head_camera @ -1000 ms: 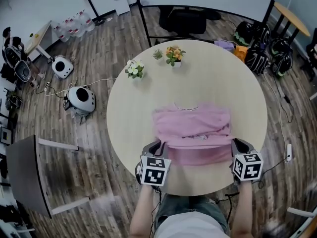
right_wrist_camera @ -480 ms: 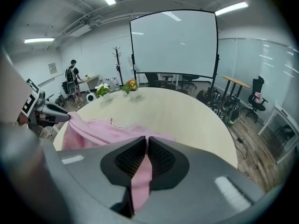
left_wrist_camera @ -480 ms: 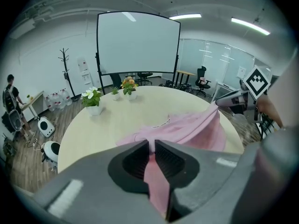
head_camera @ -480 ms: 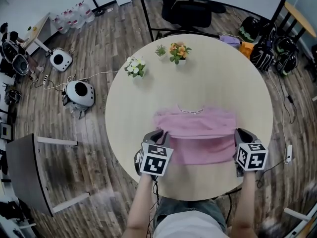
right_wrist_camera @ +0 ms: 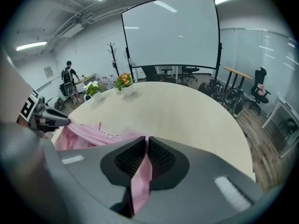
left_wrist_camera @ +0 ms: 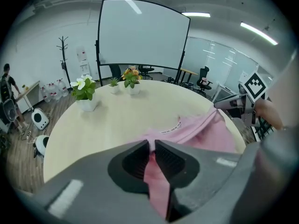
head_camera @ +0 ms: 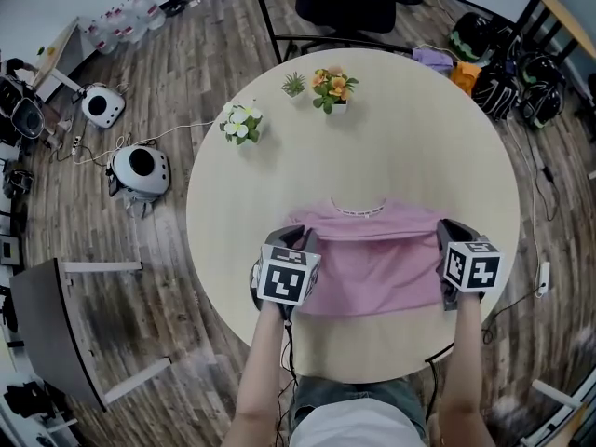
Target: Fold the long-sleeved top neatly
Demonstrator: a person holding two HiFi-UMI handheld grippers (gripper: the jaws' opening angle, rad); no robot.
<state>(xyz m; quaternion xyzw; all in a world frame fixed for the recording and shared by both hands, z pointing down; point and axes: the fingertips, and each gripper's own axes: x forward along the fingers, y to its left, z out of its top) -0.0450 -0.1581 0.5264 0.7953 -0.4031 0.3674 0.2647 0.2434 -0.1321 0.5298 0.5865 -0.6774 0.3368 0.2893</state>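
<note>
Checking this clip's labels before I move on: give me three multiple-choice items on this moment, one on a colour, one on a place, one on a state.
1. What colour is the long-sleeved top? A) blue B) white C) pink
2. Where on the table do the potted plants stand? A) on the top B) at the far side, beyond the top C) at the near edge
3. How are the left gripper and right gripper? A) both shut on the top B) both open C) only the left shut
Answers: 1 C, pink in every view; 2 B, they stand past the collar, bare table between; 3 A, each gripper view shows pink fabric pinched between closed jaws.
</note>
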